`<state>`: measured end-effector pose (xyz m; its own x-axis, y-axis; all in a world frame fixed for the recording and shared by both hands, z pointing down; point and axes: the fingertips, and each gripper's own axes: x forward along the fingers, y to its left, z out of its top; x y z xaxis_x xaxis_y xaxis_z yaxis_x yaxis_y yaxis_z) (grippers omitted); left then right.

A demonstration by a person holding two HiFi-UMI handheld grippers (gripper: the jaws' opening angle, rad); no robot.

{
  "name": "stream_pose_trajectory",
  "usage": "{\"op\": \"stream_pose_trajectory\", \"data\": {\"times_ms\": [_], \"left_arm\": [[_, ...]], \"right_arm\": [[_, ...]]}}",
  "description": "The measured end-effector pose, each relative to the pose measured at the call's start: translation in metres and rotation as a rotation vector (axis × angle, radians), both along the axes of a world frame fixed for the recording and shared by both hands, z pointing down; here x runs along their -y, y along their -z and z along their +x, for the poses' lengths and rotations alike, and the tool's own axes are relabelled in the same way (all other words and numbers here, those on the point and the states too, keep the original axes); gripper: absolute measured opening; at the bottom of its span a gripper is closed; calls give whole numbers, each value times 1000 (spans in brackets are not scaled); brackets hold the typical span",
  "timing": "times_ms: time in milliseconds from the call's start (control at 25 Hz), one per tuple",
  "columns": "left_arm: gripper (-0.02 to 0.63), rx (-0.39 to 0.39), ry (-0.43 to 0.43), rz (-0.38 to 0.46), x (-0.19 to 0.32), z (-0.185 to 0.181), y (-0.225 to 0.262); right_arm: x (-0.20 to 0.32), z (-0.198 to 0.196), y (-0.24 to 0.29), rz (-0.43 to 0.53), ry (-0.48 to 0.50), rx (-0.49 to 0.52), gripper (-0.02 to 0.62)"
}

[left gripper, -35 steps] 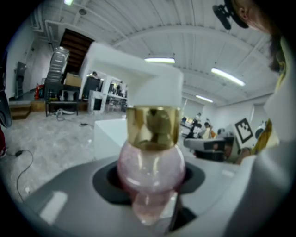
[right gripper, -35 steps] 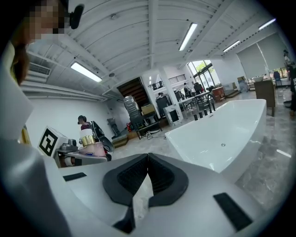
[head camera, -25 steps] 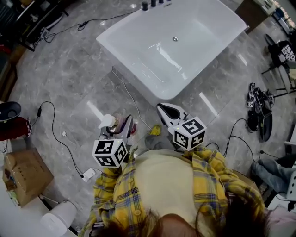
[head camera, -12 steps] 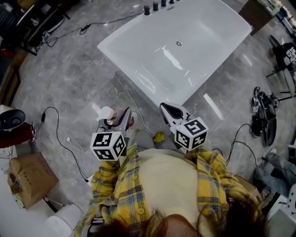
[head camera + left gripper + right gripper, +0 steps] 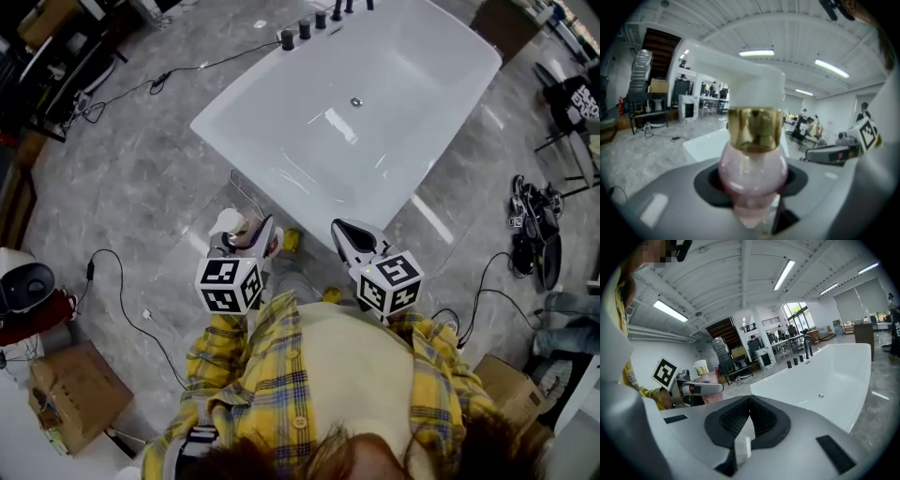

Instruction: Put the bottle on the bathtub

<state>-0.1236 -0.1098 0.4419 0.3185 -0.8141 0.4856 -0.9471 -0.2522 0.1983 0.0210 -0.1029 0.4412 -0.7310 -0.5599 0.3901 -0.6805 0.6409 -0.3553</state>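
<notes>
A pink pump bottle with a gold collar and white pump head sits upright between the jaws of my left gripper, which is shut on it. From above the bottle shows just short of the near rim of the white bathtub. The right gripper view shows the bottle off to the left, held in the left gripper. My right gripper is shut with nothing in it, its black pads touching, level with the left one near the tub.
Black taps stand on the tub's far rim. Cables trail over the grey marble floor at left, and a cardboard box sits at lower left. Black gear lies on the floor at right.
Both grippers and the bottle have come closer to the tub's near rim as the person stepped forward. The left gripper keeps its hold on the bottle.
</notes>
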Motion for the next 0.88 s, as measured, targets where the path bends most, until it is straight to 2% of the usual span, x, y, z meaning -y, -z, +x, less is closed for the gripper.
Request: {"op": "stream_pose_trajectory", "data": {"times_ms": [120,320,600,880], "left_arm": [[216,16,-29,-8,29,-13,-7],[216,-13,-26,-20,72,-44,-13],[216,7,-16,-5,127,-93,-26],[216,32,17,-12,173,-140,-46]], "right_arm": [[24,-8,-3,-19,-26,-18,14],[61,-35,-9,-50,-55,-38,14],[99,-84,-14,-40,-19,-58,14],[127,-113,-21,-49,7,-82,14]]}}
